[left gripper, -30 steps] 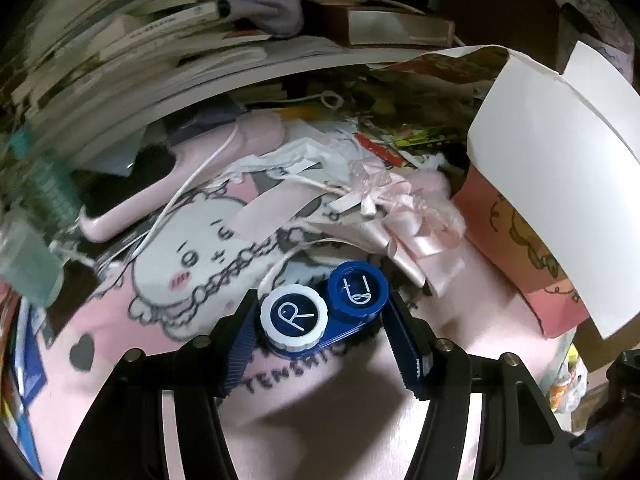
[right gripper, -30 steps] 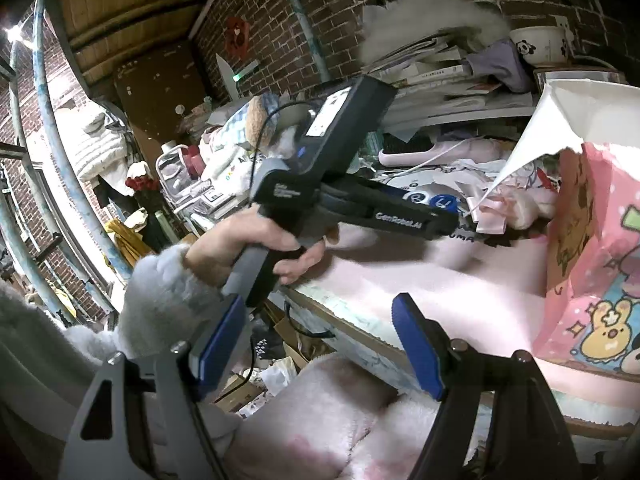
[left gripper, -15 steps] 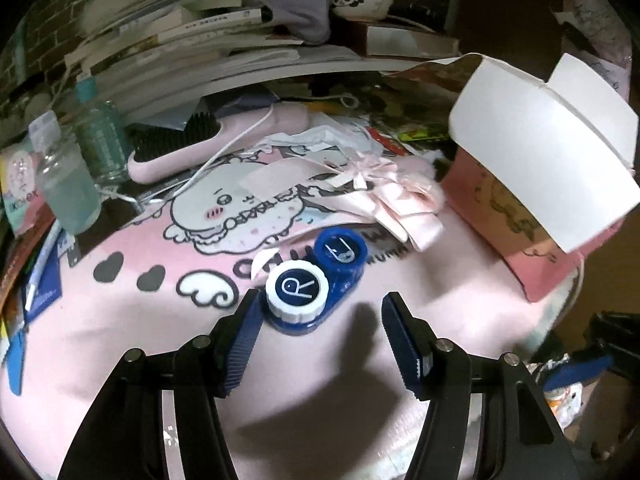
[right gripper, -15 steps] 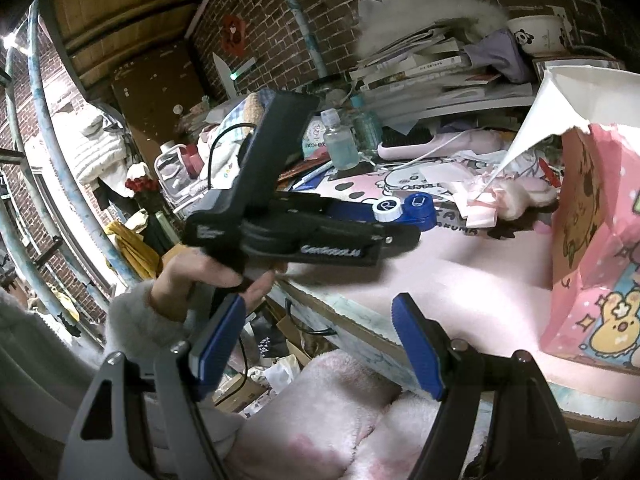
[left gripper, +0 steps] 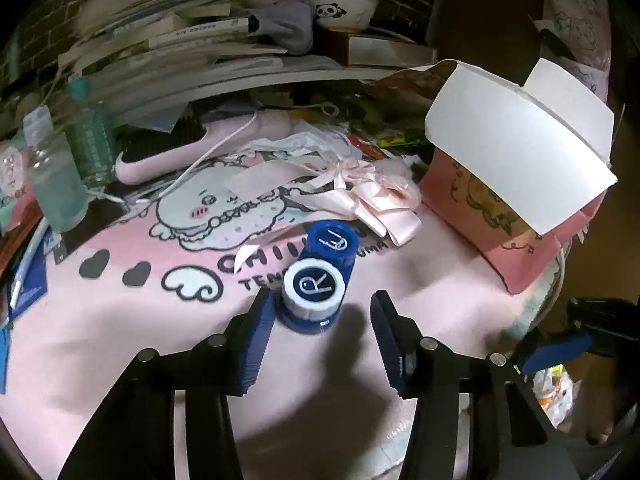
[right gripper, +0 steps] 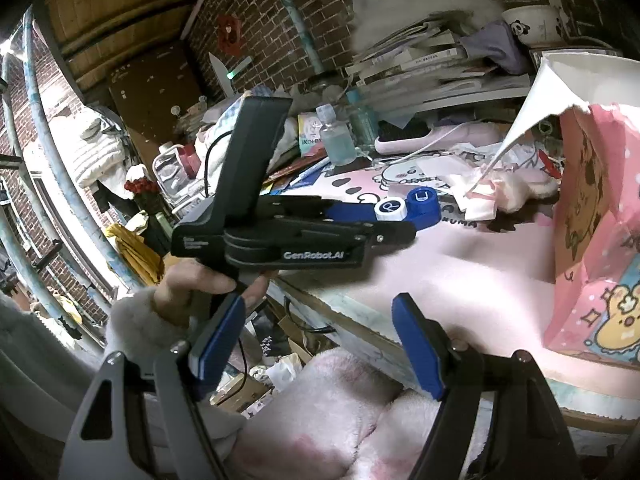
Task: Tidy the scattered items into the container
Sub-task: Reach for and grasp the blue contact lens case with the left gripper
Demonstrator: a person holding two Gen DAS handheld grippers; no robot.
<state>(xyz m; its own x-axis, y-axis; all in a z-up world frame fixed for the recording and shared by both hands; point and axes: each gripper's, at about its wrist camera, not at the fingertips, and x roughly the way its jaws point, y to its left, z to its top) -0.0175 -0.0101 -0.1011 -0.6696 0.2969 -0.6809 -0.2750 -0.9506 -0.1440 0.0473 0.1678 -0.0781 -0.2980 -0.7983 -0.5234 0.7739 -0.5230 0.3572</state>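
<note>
Lens case (left gripper: 317, 278) on mat, left gripper (left gripper: 322, 330) level, fingers spread.

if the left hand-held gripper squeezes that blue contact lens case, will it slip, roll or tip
The contact lens case looks like rigid plastic, so it probably won't flex. Its two joined cups on a flat base make rolling unlikely. Only the left hand-held gripper's left finger sits near it, at the white R cap, so an off-centre squeeze may twist it. The ridged caps should aid grip.

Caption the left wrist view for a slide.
Open left gripper approaches a blue contact lens case on a pink mat.
</note>
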